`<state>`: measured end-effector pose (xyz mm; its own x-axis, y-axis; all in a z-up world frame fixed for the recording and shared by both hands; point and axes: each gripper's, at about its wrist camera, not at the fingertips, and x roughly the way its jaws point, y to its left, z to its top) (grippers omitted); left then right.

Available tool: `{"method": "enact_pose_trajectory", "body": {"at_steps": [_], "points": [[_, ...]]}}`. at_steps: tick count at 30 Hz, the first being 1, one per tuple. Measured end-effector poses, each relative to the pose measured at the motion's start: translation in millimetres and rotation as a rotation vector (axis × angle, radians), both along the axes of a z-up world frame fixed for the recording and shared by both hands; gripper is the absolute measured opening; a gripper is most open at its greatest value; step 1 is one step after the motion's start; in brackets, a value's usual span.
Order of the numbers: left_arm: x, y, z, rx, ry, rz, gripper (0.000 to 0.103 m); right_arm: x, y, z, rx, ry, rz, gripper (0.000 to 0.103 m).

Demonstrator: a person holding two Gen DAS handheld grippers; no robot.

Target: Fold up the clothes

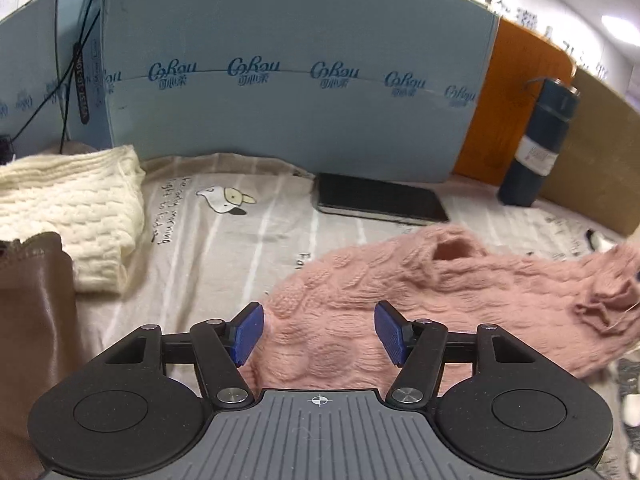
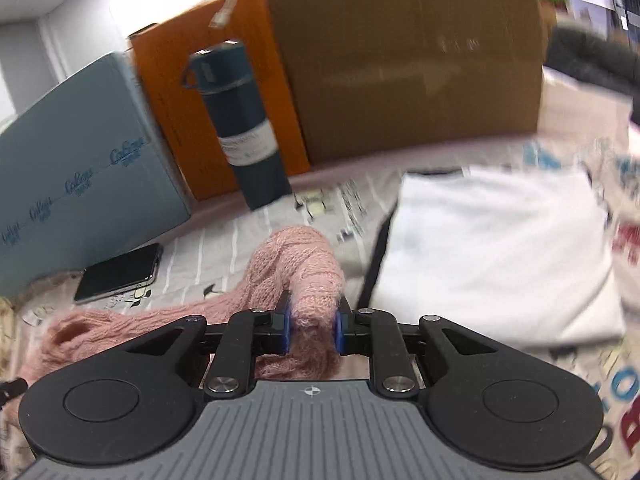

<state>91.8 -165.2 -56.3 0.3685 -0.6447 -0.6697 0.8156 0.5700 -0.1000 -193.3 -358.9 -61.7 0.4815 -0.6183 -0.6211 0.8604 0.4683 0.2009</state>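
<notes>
Here the left tool (image 1: 319, 334) hovers low and level over the pink sweater (image 1: 420, 300), its blue pads (image 1: 249, 334) spread wide with nothing between them. The sweater lies crumpled on the printed sheet (image 1: 208, 248) that covers the tabletop, stretching off to the right. The right tool (image 2: 312, 330) points forward, tilted slightly, its pads pinched tight on a bunched fold of the sweater (image 2: 304, 280), which rises in a hump ahead of the tool. A folded cream knit (image 1: 68, 212) lies at far left, a phone (image 1: 380, 200) and a bottle (image 1: 536, 140) behind, and a folded white garment (image 2: 492, 248) to the right.
</notes>
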Motion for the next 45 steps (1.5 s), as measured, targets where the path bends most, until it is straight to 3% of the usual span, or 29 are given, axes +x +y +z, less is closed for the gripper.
{"method": "enact_pose_trajectory", "body": {"at_steps": [3,6,10,17,23,26,29,31,32,33,35,39,40,41,42,43,45], "points": [[6,-12,-22,0.08,-0.016,0.006,0.062,25,22,10,-0.09,0.014,0.084,0.018],[2,-10,-22,0.081,-0.038,-0.006,0.063,50,42,23,-0.144,-0.03,0.181,0.018],[12,12,2,-0.018,0.035,0.058,0.063,93,74,35,-0.24,-0.029,0.344,0.018],[38,56,33,-0.196,0.163,0.169,0.064,173,164,11,-0.552,0.151,0.683,0.018],[49,75,35,-0.244,0.198,0.22,0.064,211,204,-21,-0.487,0.162,0.905,0.018],[53,77,29,-0.26,0.244,0.227,0.064,222,200,-36,-0.366,0.147,0.973,0.023],[58,75,24,-0.285,0.308,0.206,0.064,221,194,-33,-0.274,0.108,1.008,0.04],[62,71,21,-0.327,0.378,0.186,0.064,207,188,-16,-0.226,0.043,1.035,0.063],[64,69,18,-0.353,0.431,0.179,0.064,199,184,-8,-0.205,0.008,1.049,0.067],[66,66,15,-0.375,0.486,0.169,0.064,188,178,0,-0.187,-0.023,1.055,0.073],[66,56,9,-0.393,0.555,0.134,0.068,169,164,11,-0.153,-0.051,1.004,0.074],[53,28,-4,-0.295,0.551,0.047,0.068,145,132,19,-0.07,-0.05,0.826,0.075],[49,20,-8,-0.258,0.528,0.03,0.062,140,125,16,-0.048,-0.043,0.779,0.075],[44,14,-10,-0.217,0.484,0.023,0.035,136,117,14,-0.026,-0.036,0.733,0.075],[40,10,-11,-0.193,0.447,0.014,0.026,132,112,11,-0.003,-0.028,0.694,0.075],[36,8,-10,-0.191,0.419,0.004,0.022,129,106,7,0.02,-0.021,0.654,0.074],[34,18,-1,-0.271,0.405,-0.007,0.018,123,102,6,0.04,-0.035,0.617,0.074]]}}
